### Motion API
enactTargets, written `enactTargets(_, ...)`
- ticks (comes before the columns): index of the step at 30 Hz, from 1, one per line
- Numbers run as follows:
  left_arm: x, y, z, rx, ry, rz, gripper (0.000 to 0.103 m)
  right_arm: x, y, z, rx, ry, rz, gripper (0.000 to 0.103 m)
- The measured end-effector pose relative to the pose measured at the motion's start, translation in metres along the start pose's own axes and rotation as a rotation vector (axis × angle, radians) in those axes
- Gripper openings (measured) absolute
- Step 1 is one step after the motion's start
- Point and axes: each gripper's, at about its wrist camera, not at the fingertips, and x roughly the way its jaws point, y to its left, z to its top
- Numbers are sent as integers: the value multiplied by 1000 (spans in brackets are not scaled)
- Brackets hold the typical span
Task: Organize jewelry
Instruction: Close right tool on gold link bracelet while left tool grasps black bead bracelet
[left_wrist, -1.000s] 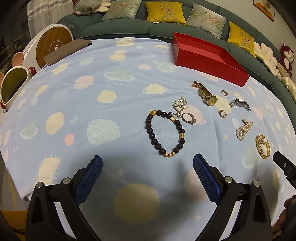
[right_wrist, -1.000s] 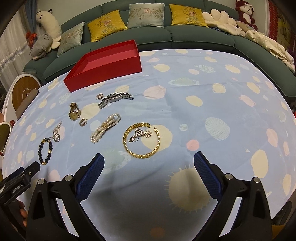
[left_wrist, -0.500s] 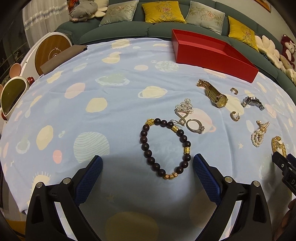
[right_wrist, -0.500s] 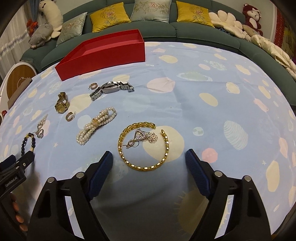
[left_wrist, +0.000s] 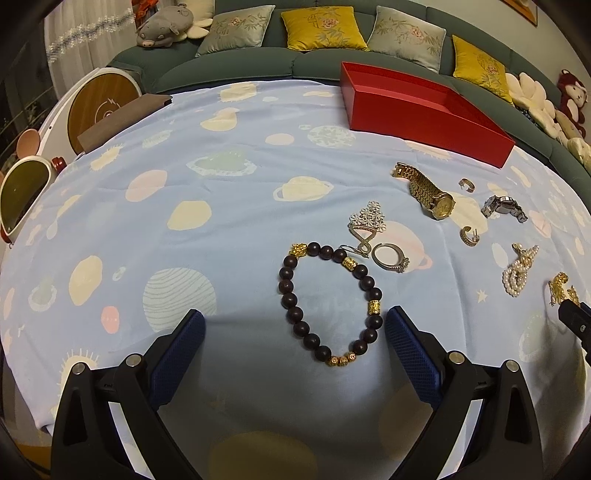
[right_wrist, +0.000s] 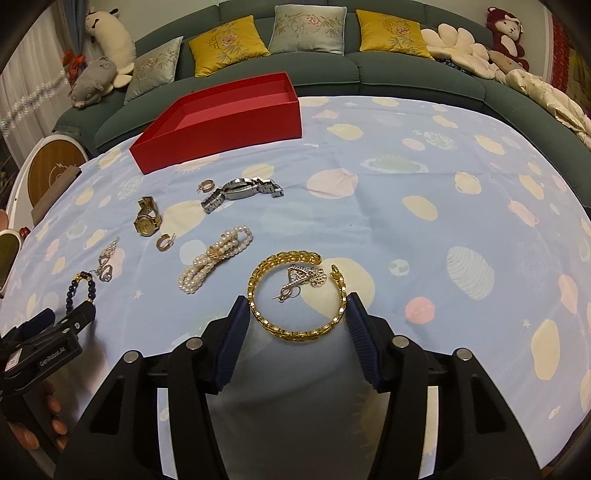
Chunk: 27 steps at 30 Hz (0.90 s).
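Since a second ago both grippers have closed in on the table: the left gripper (left_wrist: 295, 328) now has the dark bead bracelet (left_wrist: 330, 304) between its wide-open fingers, and the right gripper (right_wrist: 295, 314) has narrowed its jaws to either side of the gold chain bangle (right_wrist: 297, 297), pads just beside the links; whether they touch cannot be told.

Items on the planet-print tablecloth (left_wrist: 184, 177), counted:
- Bracelets, 3: one dark bead bracelet with gold spacers; one gold chain bangle, open-ended; one pearl bracelet (right_wrist: 216, 258), multi-strand with a gold clasp, lying left of the bangle.
- Watches, 2: one gold watch (right_wrist: 147, 221); one silver watch (right_wrist: 242, 192), near the box.
- Rings, 1: one stone-set ring (left_wrist: 389, 257), just beside the beads.
- Small hoop earrings, 2: one (right_wrist: 165, 242) by the gold watch; one (right_wrist: 206, 185) by the silver watch.
- Flower-cluster drop earrings, 2: one (left_wrist: 365, 225) touching the bead bracelet's far edge; one (right_wrist: 304, 278) lying inside the bangle.
- Boxes, 1: red box (right_wrist: 221, 122), open-topped, at the far edge, nothing visible inside.

Background: green sofa (right_wrist: 388, 74) with cushions and plush toys.
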Motion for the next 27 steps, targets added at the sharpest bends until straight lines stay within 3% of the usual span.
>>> enactTargets(3,0,-1,0,4,-4,3,96,-10,4,1,-7,-14,21,52)
enactTargets(6,-1,-3,2,6,-6,-5,87,-18,6,1,-12,-21,37,52)
enactTargets(13,-6,-4,4,3,-10,-67,57,-30,10,0,-23,-32,58,52)
enactTargets(15,-8,-2,5,-12,-9,-89,45,-32,11,1,-23,-33,61,52)
enactTargets(17,-9,0,6,-21,2,-130,23,-34,12,1,-23,-34,67,52)
enactTargets(20,-9,3,6,-44,27,-195,6,-38,15,3,-30,-40,72,52)
enactTargets(27,-21,6,4,-59,19,-247,5,-45,25,3,-51,-54,88,52)
